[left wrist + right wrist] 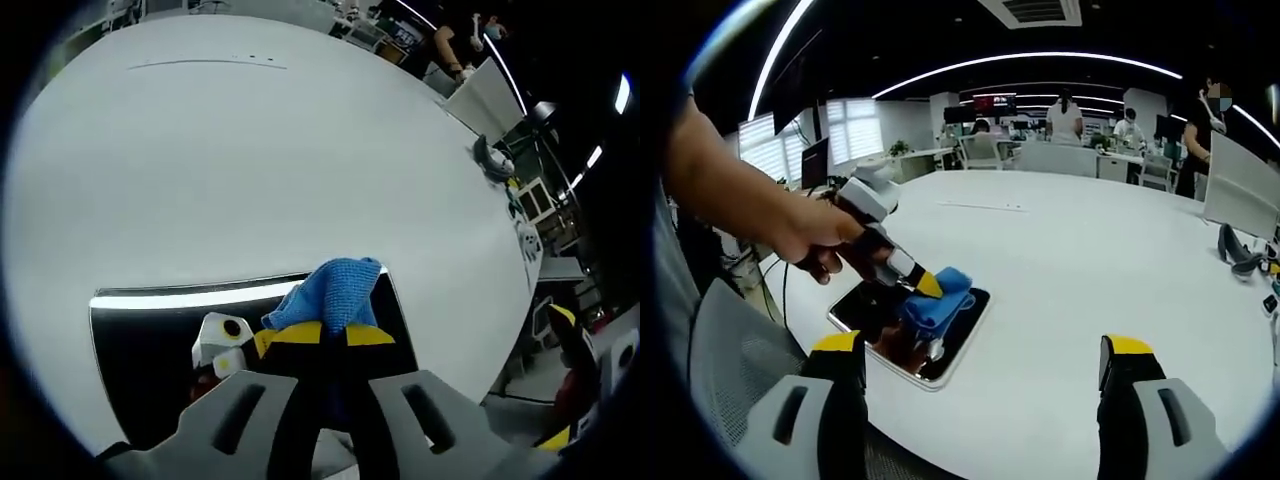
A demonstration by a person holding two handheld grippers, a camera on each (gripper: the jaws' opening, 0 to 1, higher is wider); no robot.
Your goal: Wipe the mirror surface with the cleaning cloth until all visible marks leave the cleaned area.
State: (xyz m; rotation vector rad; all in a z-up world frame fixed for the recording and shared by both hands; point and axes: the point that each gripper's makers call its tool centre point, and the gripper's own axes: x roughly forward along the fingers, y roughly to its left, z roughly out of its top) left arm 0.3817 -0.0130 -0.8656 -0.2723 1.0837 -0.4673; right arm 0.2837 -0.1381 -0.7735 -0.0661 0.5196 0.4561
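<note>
In the left gripper view, the left gripper (pixel 330 335) rises from the bottom edge with its yellow-tipped jaws clenched on a bunched blue cleaning cloth (pixel 337 291). The cloth presses onto the mirror (pixel 150 345), a dark rectangular pane lying flat on the round white table (pixel 250 170) near its edge. The glass reflects a bright strip of ceiling light along its far side and the gripper's own body.

In the right gripper view, the right gripper (pixel 980 365) hangs above the table edge, well apart from the mirror, its two yellow-tipped jaws spread wide with nothing between them. Between and beyond them, the person's hand (pixel 825 245) grips the left gripper (pixel 923 285), tilted down so the cleaning cloth (pixel 937 300) sits on the mirror (pixel 940 350) toward its far corner. A thin pen-like item (pixel 980 206) lies farther across the table (pixel 1090 270). Several people (pixel 1065 118) stand at desks in the office behind.
</note>
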